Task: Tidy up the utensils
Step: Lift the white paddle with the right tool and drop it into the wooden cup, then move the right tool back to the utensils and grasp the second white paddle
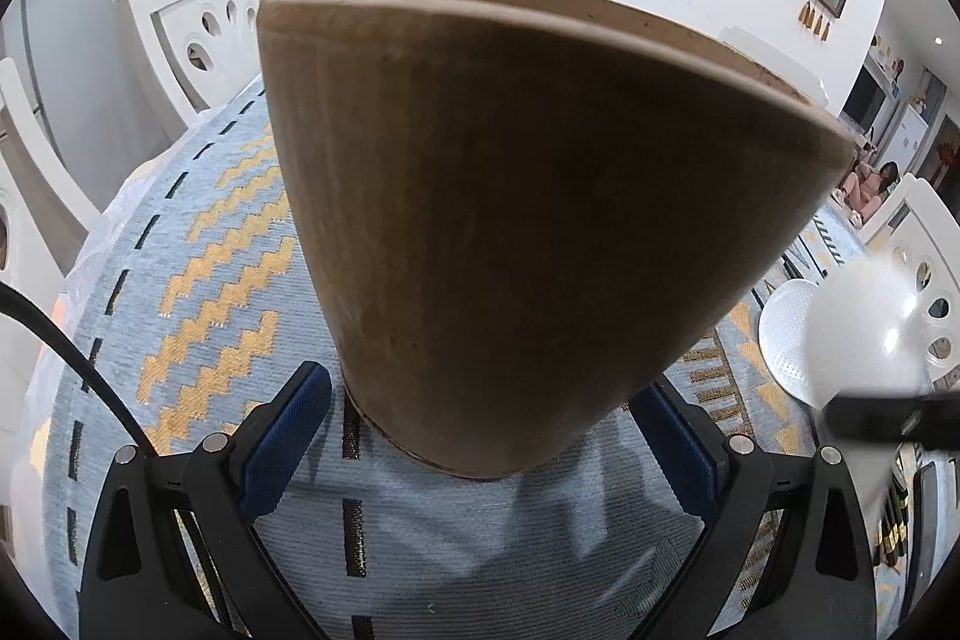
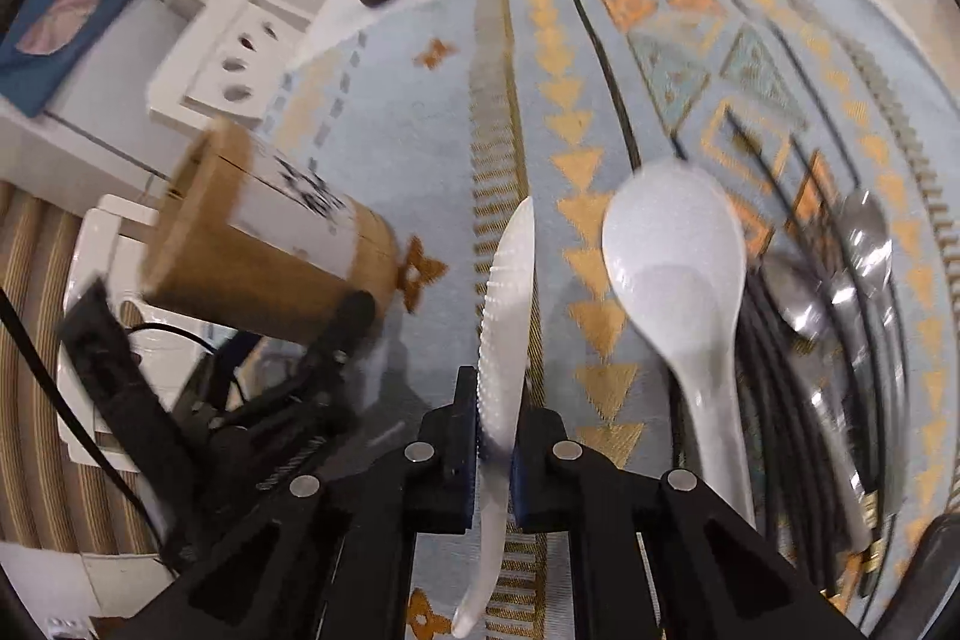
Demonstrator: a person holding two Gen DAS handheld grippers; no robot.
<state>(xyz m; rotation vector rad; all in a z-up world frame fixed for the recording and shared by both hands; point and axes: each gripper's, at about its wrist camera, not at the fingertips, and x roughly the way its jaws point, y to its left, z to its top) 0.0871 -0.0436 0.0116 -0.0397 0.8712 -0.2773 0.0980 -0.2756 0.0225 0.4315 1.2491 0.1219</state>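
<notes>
- The right gripper (image 2: 497, 451) is clamped on the white slotted spoon (image 2: 507, 304), edge-on, just above the tabletop (image 2: 420, 148).
- The spoon looks light, stiff and slippery; hold its handle.
- The left gripper (image 1: 480, 436) grips the wooden holder (image 1: 528, 220) low, at the left.

A bench (image 2: 420, 112) wearing a pale blue cloth with orange zigzags and triangles is carrying a wooden holder (image 2: 264, 262) near its left edge, and a white spoon (image 2: 678, 268), metal spoons (image 2: 864, 244) and black chopsticks (image 2: 780, 400) are lying toward its right.
</notes>
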